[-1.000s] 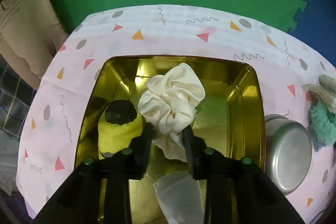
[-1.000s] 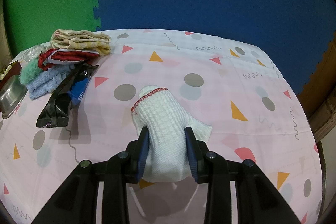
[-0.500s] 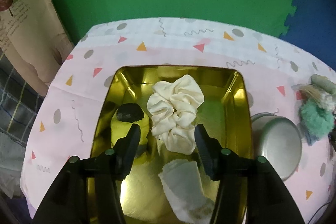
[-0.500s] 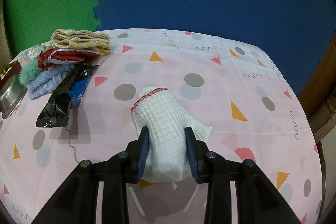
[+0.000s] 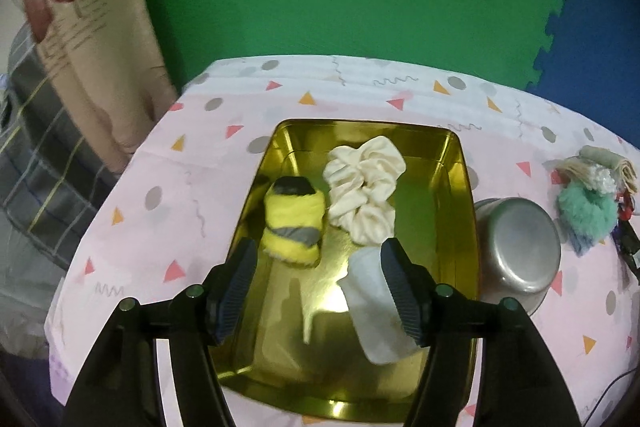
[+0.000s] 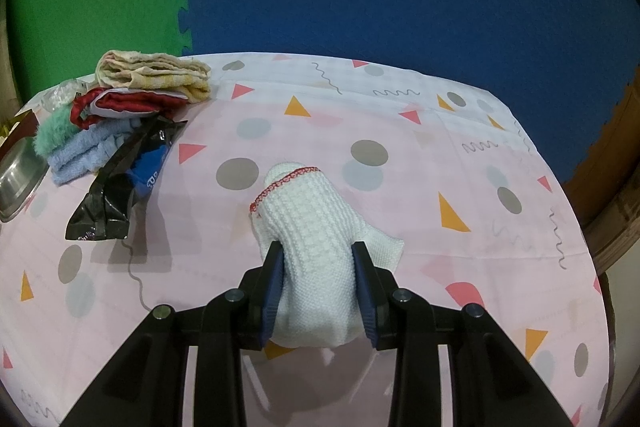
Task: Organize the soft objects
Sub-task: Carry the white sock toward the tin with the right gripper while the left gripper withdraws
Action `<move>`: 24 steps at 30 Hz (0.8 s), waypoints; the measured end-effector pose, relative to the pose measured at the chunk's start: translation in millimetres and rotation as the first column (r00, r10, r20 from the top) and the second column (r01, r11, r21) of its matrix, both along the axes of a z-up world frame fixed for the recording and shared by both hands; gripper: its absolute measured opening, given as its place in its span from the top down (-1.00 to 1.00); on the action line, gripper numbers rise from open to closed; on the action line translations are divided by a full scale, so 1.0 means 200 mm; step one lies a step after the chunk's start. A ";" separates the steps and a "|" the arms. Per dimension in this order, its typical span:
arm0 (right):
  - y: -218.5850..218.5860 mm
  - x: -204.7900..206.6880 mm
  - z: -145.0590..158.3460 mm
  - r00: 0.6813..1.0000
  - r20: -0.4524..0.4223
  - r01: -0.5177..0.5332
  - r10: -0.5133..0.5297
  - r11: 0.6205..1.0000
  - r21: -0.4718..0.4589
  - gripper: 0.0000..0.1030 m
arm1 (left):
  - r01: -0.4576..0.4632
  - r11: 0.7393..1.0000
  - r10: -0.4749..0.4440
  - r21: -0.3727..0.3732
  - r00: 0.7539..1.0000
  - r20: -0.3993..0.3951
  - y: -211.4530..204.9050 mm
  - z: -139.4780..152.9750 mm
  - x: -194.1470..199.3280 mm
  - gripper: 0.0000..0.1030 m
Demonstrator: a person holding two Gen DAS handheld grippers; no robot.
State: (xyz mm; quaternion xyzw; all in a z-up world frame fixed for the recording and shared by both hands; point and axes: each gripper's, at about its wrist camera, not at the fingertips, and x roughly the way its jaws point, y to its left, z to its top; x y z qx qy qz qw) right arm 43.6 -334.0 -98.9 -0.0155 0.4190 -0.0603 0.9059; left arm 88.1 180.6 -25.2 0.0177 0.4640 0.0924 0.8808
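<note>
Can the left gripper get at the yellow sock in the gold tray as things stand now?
Probably yes. The left gripper is open and holds nothing, above the gold tray. The yellow sock lies uncovered just ahead of its left finger, beside the cream scrunchie, with nothing over it.

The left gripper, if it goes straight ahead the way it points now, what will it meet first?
Most likely the gold tray floor. The left gripper is open above it, with the yellow sock and cream scrunchie just beyond the fingertips. Which comes first depends on its downward tilt, which one view cannot settle.
</note>
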 end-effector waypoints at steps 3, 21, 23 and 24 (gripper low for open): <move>0.00 0.00 0.00 1.000 0.000 -0.001 0.001 1.000 0.000 0.32 | -0.018 1.000 0.018 0.010 0.999 0.030 0.00 0.01 -0.06 -0.21; 0.02 -0.02 0.03 0.999 -0.014 0.047 -0.047 0.999 0.005 0.38 | -0.086 0.996 0.084 0.017 0.994 0.069 0.05 -0.05 -0.23 -0.34; 0.04 -0.03 0.05 0.999 -0.013 0.052 -0.052 0.999 0.007 0.38 | -0.092 0.995 0.089 0.030 0.993 0.079 0.06 -0.05 -0.24 -0.46; 0.04 -0.04 0.07 0.998 -0.011 0.055 -0.055 0.998 0.005 0.38 | -0.094 0.995 0.091 0.030 0.992 0.084 0.06 -0.05 -0.25 -0.47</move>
